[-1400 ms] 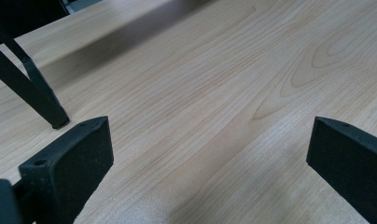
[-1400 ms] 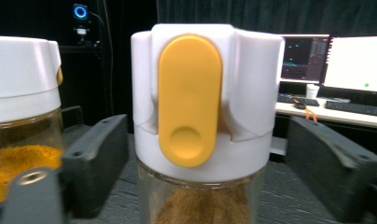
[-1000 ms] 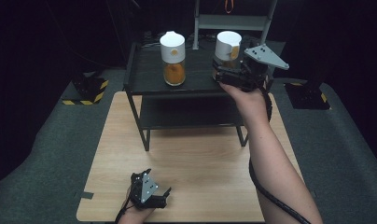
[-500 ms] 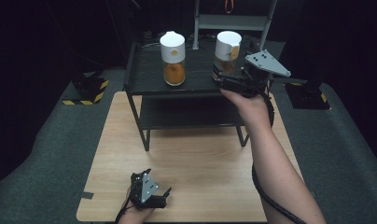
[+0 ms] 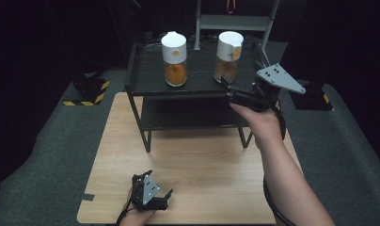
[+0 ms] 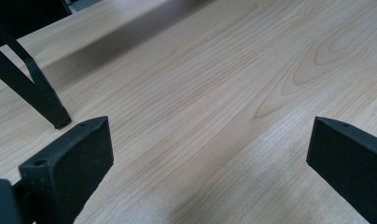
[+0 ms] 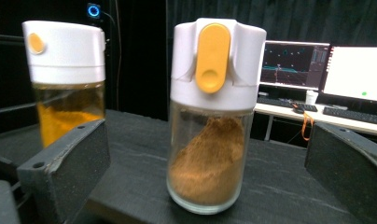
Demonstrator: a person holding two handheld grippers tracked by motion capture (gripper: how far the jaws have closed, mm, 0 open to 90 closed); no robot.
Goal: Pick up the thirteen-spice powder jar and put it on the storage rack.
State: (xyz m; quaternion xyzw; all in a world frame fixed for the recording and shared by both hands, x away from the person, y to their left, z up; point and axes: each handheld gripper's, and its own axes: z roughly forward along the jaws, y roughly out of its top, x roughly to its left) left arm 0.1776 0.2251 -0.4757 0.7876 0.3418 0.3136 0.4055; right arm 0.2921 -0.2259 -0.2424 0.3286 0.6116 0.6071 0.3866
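R gripper (image 5: 231,90) sits right of centre in the high view, at the front edge of the black shelf unit (image 5: 197,84), held level w/ the top deck so its jaws point straight at the brown-powder spice jar (image 5: 227,56). Jaws wide apart, nothing between them yet; in the right gripper view the jar (image 7: 214,116) stands upright at centre frame, framed by the two black jaws but clear of both. Prob. lined up this way so a straight push forward puts the glass body between the pads, below the white cap w/ its orange flip tab. That tab faces the gripper, so the grip would land on the plain sides of the glass.

Second jar, orange-powder spice jar (image 5: 174,59), stands on the same deck, upper centre-left of the high view, well apart from the first; it shows at upper left in the right gripper view (image 7: 65,79), behind the near jaw. The gap leaves room for a jaw to pass between the two jars w/o knocking it.

L gripper (image 5: 150,195) is parked at bottom centre-left of the high view, low over the wooden table (image 5: 202,160), jaws also spread and holding nothing. In the left gripper view there's bare woodgrain (image 6: 200,93) between the jaws and a shelf leg (image 6: 35,88) at upper left. Looks idle, kept out of the R arm's way.
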